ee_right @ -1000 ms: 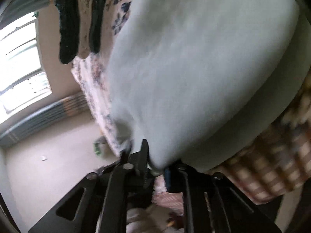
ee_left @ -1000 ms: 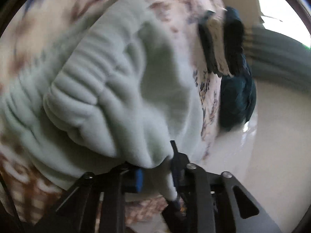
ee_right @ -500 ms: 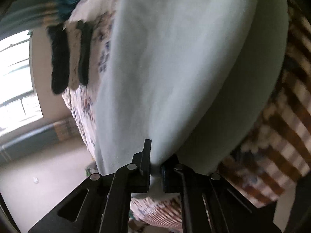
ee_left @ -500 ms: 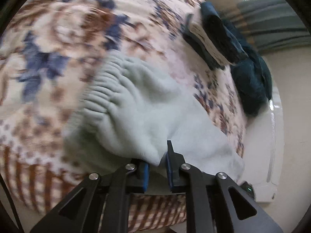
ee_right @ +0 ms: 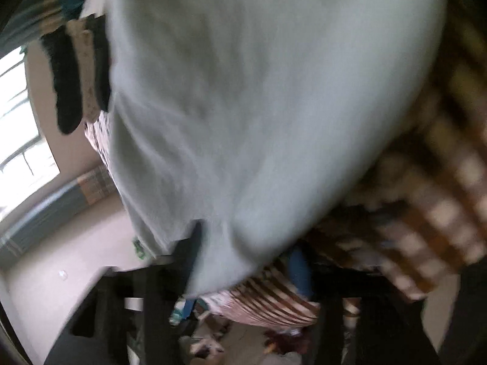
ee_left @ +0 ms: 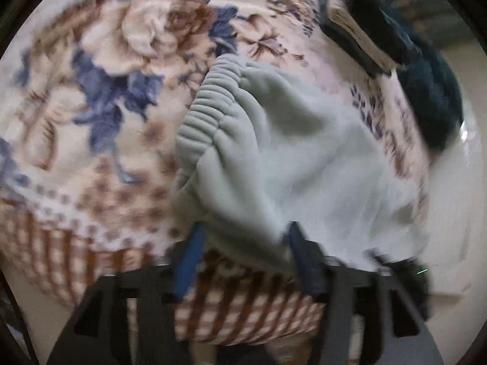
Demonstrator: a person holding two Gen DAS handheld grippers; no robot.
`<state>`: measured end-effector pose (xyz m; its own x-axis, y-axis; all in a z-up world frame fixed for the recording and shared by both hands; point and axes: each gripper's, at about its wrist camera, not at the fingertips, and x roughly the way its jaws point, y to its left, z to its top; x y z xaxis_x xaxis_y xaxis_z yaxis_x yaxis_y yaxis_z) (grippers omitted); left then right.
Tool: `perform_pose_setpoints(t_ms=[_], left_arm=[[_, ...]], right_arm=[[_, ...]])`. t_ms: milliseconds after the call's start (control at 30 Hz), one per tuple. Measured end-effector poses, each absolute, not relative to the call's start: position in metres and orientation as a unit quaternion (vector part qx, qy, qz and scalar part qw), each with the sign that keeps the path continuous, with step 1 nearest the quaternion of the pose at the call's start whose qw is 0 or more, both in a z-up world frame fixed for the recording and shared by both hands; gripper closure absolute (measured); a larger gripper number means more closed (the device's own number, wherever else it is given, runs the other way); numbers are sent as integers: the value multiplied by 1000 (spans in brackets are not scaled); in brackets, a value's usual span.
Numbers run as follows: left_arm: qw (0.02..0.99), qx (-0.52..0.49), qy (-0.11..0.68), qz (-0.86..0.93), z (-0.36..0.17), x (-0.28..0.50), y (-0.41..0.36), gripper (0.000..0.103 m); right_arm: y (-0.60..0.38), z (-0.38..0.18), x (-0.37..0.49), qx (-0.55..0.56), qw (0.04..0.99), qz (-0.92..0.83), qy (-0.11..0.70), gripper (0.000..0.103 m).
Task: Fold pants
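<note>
The pale green pants [ee_left: 274, 152] are lying bunched on the floral blanket [ee_left: 115, 70] of the bed, ribbed waistband [ee_left: 207, 106] pointing toward 11 o'clock. The left claw [ee_left: 243, 258] is sitting wide apart at 6 o'clock, fabric draping between its blue pads without being pinched. The right claw [ee_right: 243, 261] is also standing wide, with the pants [ee_right: 258, 91] filling its view. Dark folded garments [ee_left: 365, 27] are resting at 1 o'clock

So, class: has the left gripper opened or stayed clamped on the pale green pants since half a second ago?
Yes, it opened. The left gripper now stands wide apart around the pants, which lie on the floral blanket.
</note>
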<state>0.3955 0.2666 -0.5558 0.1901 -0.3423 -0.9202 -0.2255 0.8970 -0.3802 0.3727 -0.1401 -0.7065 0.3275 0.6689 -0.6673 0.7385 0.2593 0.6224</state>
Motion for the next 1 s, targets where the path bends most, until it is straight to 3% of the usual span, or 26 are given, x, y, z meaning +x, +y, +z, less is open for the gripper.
perform_pose_setpoints(t_ms=[33, 100, 167, 367, 533, 700, 900, 933, 1000], left_arm=[[744, -204, 635, -36, -551, 391, 264, 27], [762, -143, 631, -37, -535, 379, 246, 20], [779, -74, 622, -45, -519, 375, 216, 5], [803, 26, 588, -95, -484, 416, 74, 5], [816, 70, 561, -122, -467, 456, -63, 5], [809, 133, 554, -144, -482, 480, -225, 5], [763, 143, 594, -210, -512, 503, -397, 5], [751, 139, 605, -226, -518, 507, -425, 5], [734, 133, 618, -248, -528, 515, -465, 5]], right_arm=[[-148, -698, 369, 598, 551, -33, 581, 25], [-169, -678, 360, 577, 568, -35, 586, 25], [-194, -655, 349, 556, 588, -51, 585, 25], [-319, -595, 321, 524, 644, -139, 540, 20], [-490, -580, 299, 556, 657, -247, 445, 20], [-651, -614, 291, 594, 646, -287, 384, 20], [-758, -688, 304, 631, 599, -261, 418, 20], [-764, -697, 307, 634, 597, -248, 423, 22], [-760, -706, 316, 624, 612, -238, 425, 46]])
